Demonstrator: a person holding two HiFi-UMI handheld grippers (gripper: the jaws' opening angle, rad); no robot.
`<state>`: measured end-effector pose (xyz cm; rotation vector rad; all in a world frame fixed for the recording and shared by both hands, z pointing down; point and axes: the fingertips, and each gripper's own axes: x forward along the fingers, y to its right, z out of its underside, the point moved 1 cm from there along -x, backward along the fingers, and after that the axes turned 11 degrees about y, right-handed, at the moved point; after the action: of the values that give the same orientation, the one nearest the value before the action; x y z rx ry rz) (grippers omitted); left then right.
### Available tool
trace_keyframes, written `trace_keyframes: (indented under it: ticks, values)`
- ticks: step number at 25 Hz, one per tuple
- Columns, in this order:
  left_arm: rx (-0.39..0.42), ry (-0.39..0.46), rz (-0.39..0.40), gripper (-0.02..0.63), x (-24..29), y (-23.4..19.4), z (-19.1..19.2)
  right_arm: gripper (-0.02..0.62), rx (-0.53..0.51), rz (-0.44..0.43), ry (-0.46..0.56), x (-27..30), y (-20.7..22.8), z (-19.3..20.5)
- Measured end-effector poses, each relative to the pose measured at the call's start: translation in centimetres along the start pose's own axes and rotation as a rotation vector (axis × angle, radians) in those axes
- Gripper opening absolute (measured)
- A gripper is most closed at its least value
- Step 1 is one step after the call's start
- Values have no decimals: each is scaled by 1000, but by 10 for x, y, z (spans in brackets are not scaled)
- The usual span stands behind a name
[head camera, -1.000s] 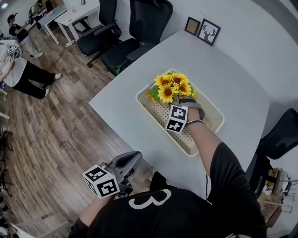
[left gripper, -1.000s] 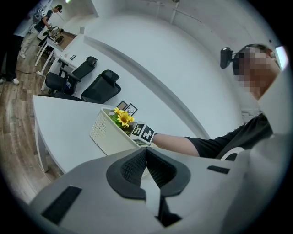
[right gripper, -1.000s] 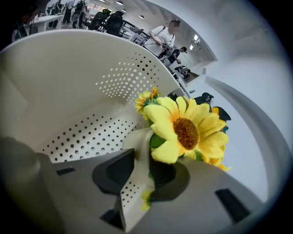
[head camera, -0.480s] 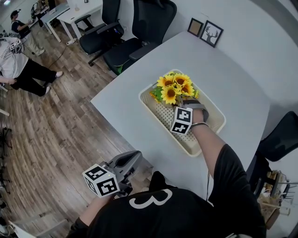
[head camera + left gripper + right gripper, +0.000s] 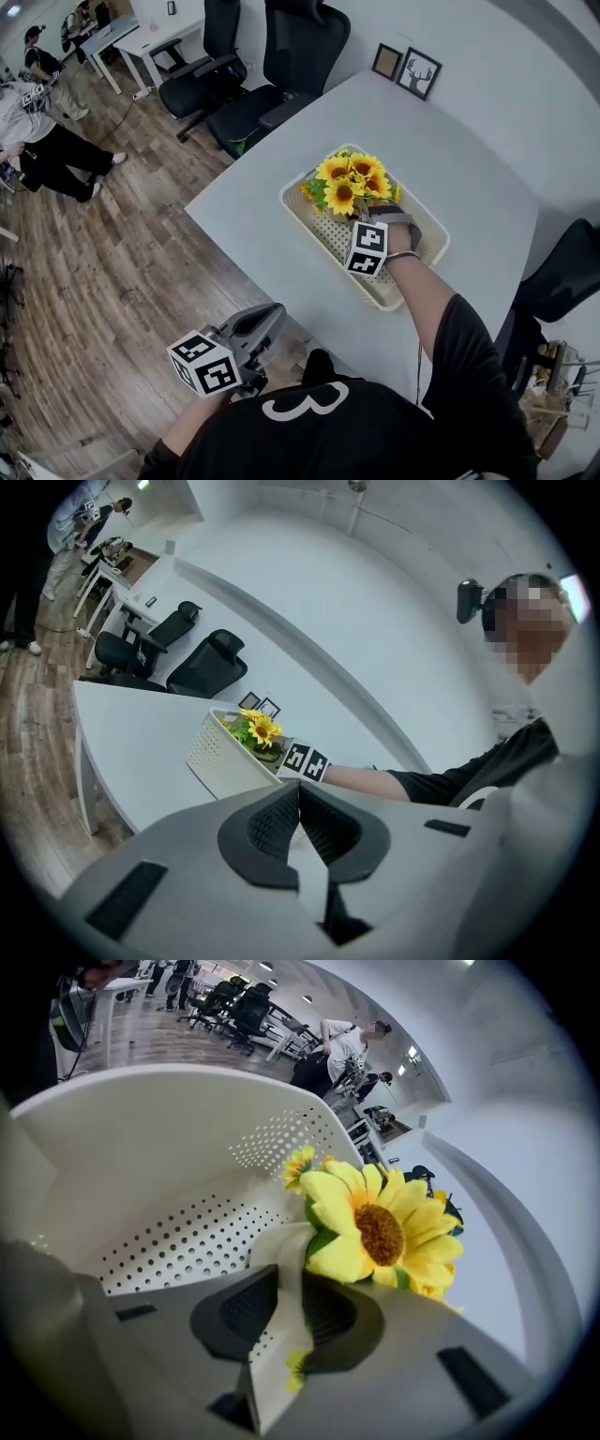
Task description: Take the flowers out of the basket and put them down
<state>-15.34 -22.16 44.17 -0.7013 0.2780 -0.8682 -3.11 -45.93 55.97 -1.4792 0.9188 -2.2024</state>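
Wood-plank floor (image 5: 112, 262): covers the left side of the head view; people stand at its far left edge.

White table (image 5: 469, 141): fills the middle and right of the head view. It bears one basket and two frames.

Office chairs, black, two (image 5: 291, 56) (image 5: 202, 66): at the table's far corner, the nearer one pushed up to the edge.

Basket (image 5: 330, 246): cream plastic, rectangular, with perforated floor and walls. It stands on the table, set diagonally near the left edge. Contents: one bunch of flowers at the far end, plus the front of the right gripper reaching in from the near end. The rest of the basket floor lies bare.

Right gripper (image 5: 286, 1279): inside the basket. Its jaws are closed on a pale strip that runs up to the base of the flower heads.

Left gripper (image 5: 300, 794): jaws pressed together with nothing between them. It is held off the table's near edge above the floor, well apart from the basket.

Flowers (image 5: 352, 178): artificial sunflowers, yellow petals, brown centres, green leaves. The heads rest inside the basket against its far wall and rise above the rim.

Picture frames, two (image 5: 419, 67) (image 5: 385, 60): dark, side by side at the table's far edge; the larger one shows a deer head.
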Motion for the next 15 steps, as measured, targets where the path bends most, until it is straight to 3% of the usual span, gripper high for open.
trace_keyframes:
  ticks: [15]
  values:
    - [37, 16, 85, 14, -35, 41, 6, 87, -54, 134, -2, -89, 5, -41]
